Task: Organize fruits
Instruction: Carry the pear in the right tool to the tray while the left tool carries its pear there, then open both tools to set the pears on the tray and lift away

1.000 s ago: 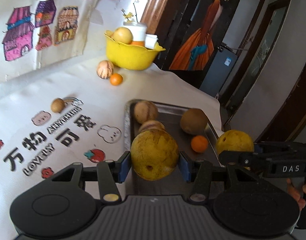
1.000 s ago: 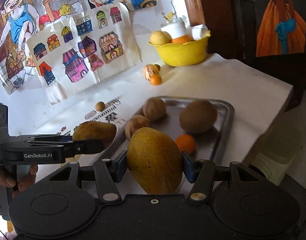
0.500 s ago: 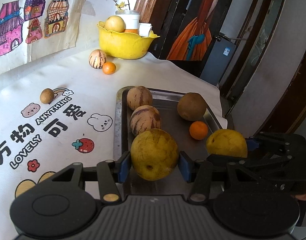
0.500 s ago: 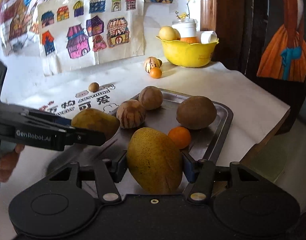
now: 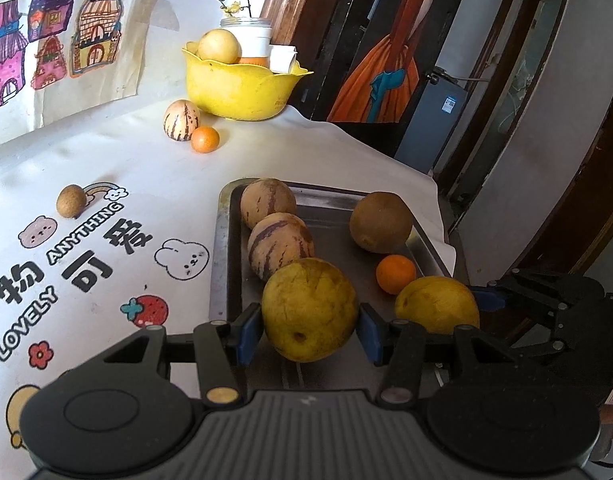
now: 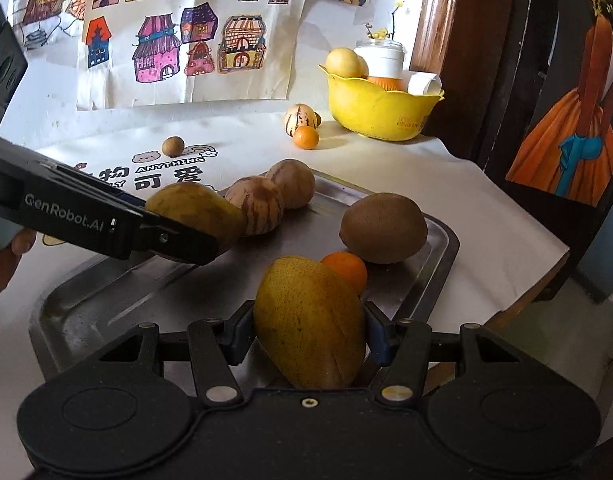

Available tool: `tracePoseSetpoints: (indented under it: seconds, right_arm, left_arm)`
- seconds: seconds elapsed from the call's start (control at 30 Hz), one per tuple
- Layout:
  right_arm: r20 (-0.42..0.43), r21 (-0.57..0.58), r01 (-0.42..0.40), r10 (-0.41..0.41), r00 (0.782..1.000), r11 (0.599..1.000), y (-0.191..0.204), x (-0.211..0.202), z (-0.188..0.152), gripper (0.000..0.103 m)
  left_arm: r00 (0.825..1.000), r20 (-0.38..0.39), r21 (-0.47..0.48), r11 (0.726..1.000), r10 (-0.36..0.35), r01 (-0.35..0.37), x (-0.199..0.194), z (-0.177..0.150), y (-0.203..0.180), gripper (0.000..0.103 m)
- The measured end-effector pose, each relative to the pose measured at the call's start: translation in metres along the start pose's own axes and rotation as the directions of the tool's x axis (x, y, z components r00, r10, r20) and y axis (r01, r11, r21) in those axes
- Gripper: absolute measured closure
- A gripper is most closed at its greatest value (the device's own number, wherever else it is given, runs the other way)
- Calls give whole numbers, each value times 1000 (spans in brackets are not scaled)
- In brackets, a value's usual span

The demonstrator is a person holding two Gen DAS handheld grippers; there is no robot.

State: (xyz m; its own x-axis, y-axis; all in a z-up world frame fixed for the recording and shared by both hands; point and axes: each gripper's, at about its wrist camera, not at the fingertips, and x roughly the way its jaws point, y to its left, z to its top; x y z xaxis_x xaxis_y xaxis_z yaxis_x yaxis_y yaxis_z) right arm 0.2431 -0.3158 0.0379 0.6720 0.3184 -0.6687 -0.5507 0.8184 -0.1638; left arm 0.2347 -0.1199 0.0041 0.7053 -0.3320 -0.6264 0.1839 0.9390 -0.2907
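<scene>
My left gripper [image 5: 309, 322] is shut on a yellow mango [image 5: 309, 310], held low over the near left part of the steel tray [image 5: 224, 264]. My right gripper [image 6: 308, 332] is shut on a second yellow mango [image 6: 310, 322] above the tray's near right part [image 6: 442, 256]. Each view shows the other gripper and its mango: the right one [image 5: 436, 304], the left one [image 6: 194, 214]. On the tray lie two striped melons [image 5: 280, 244], a brown fruit [image 5: 380, 222] and a small orange [image 5: 395, 273].
A yellow bowl [image 5: 242, 88] holding a pear and a white jar stands at the table's far end. A striped melon [image 5: 181, 120], an orange [image 5: 205, 139] and a small brown fruit [image 5: 70, 201] lie loose on the printed cloth. The table edge drops off right of the tray.
Both grippers have sunk toward the tray with their mangoes. The right gripper has rolled, so its view now sits level.
</scene>
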Motion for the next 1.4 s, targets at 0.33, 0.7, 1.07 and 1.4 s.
tracePoseSetpoints:
  seconds: [0.33, 0.7, 1.07, 1.4]
  right_arm:
    - [26, -57, 39, -38, 999, 998, -1, 10, 4, 46]
    - [47, -80, 57, -54, 997, 995, 0, 11, 2, 45]
    - [65, -71, 66, -62, 996, 995, 4, -5, -3, 35]
    - [93, -43, 59, -55, 994, 997, 15, -39, -9, 17]
  left_arm:
    - [1000, 5, -7, 1000, -1, 1, 10, 3, 2, 48]
    - [1000, -21, -25, 1000, 4, -4, 15, 2, 6, 48]
    - [1000, -4, -25, 999, 22, -22, -1, 3, 3, 31]
    - [997, 57, -28, 998, 50, -48, -36, -3, 4, 9]
